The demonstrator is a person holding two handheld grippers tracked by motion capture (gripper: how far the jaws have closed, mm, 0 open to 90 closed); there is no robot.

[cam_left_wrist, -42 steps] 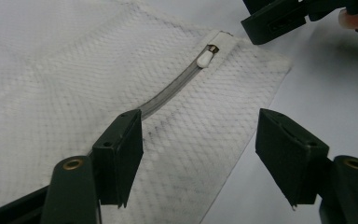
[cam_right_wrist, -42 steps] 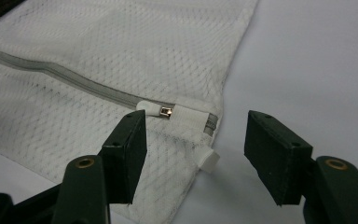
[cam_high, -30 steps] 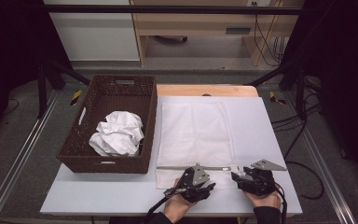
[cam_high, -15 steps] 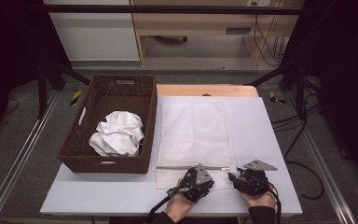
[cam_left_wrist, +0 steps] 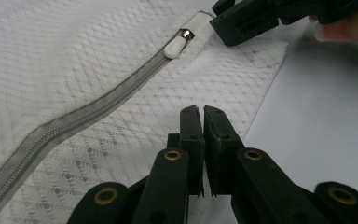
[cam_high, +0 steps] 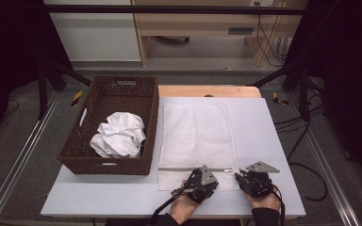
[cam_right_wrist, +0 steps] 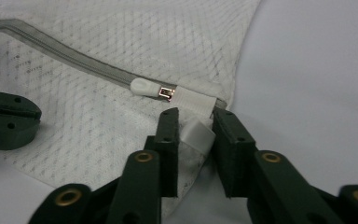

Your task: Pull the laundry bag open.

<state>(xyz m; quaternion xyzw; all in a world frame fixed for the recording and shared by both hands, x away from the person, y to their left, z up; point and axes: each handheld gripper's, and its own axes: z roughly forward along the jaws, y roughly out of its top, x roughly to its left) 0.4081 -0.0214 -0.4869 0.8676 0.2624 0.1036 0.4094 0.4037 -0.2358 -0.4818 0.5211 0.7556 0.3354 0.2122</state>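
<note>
Mesh laundry bag (cam_high: 198, 134) lay flat on the tabletop (cam_high: 264, 141), its zipped near edge under both grippers. Left gripper (cam_left_wrist: 201, 116) had clamped shut on the near hem; right gripper (cam_right_wrist: 193, 123) had just been closing its jaws around the white tab beside the zipper pull (cam_right_wrist: 144, 86). Best to pin the hem and draw steadily. Both hands rested low, knuckles up. Farther left, a wicker basket (cam_high: 75, 155) held crumpled white cloth (cam_high: 119, 135).
</note>
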